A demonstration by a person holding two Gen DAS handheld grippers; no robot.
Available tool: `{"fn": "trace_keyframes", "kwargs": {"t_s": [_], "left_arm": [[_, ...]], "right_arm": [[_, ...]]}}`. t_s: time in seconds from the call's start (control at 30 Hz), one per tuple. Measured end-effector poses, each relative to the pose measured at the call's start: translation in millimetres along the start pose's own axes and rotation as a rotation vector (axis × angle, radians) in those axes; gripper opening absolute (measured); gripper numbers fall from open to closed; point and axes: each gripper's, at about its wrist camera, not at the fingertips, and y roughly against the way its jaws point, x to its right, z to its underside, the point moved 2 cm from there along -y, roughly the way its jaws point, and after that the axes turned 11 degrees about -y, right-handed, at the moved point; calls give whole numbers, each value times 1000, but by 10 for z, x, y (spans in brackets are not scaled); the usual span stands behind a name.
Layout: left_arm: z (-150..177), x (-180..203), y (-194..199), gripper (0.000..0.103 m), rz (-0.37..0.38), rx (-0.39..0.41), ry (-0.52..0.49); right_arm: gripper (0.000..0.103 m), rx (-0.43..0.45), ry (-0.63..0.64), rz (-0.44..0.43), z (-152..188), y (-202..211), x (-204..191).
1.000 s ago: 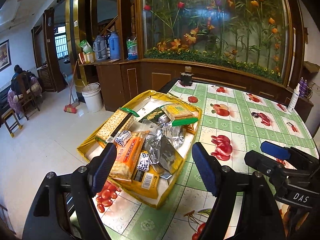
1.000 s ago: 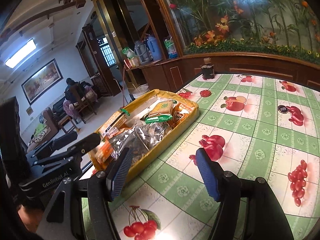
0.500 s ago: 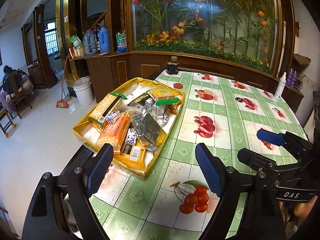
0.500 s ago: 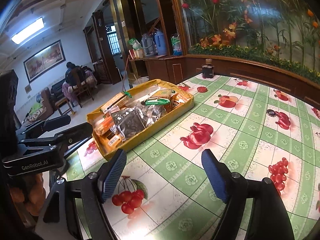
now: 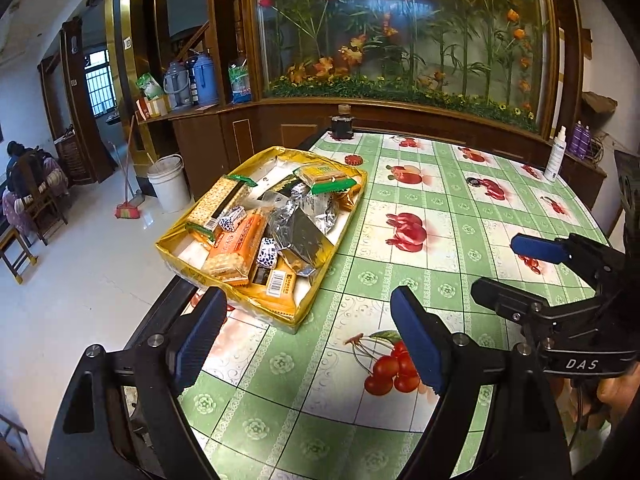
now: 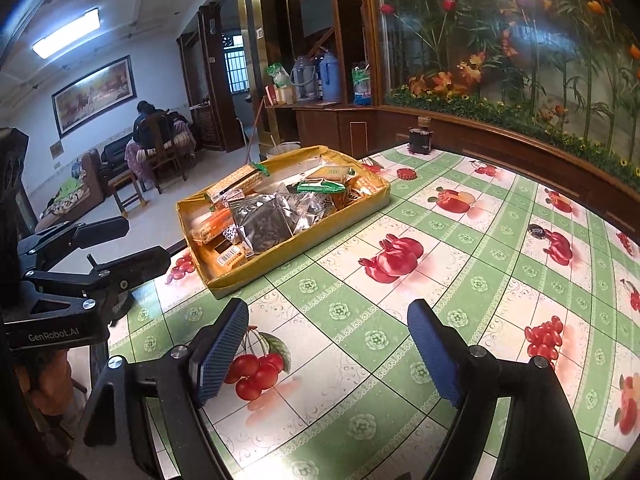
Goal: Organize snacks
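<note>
Hovering wide apart and empty over the tabletop (image 5: 460, 208), the left hand-held gripper (image 5: 308, 336) and right hand-held gripper (image 6: 328, 348) are facing the snacks (image 5: 276, 224) heaped in a yellow tray (image 5: 308, 300) sitting at the left edge; nudging it risks tipping it off.

A shallow yellow tray (image 5: 354, 204) sat near one corner of the counter (image 5: 448, 216), holding a loose heap of packaged snacks. A long cracker sleeve (image 5: 218, 202) with green ends lay along its far-left side, an orange cracker pack (image 5: 236, 246) beside it, and crumpled silver foil bags (image 5: 300, 232) in the middle. A green-edged biscuit pack (image 5: 326, 178) rested toward the far end, small blue-and-white wrapped sweets (image 5: 267, 252) among the packs, and a barcoded orange packet (image 5: 280, 282) at the near end.
</note>
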Motion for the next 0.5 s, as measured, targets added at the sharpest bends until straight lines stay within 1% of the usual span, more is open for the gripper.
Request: {"fn": "trace_keyframes", "kwargs": {"t_s": [0.17, 0.5], "left_arm": [[43, 3, 44, 85, -4, -4, -10], [77, -3, 143, 85, 16, 7, -15]], "right_arm": [[84, -3, 16, 1, -1, 10, -45], [84, -17, 50, -6, -19, 7, -129]]}}
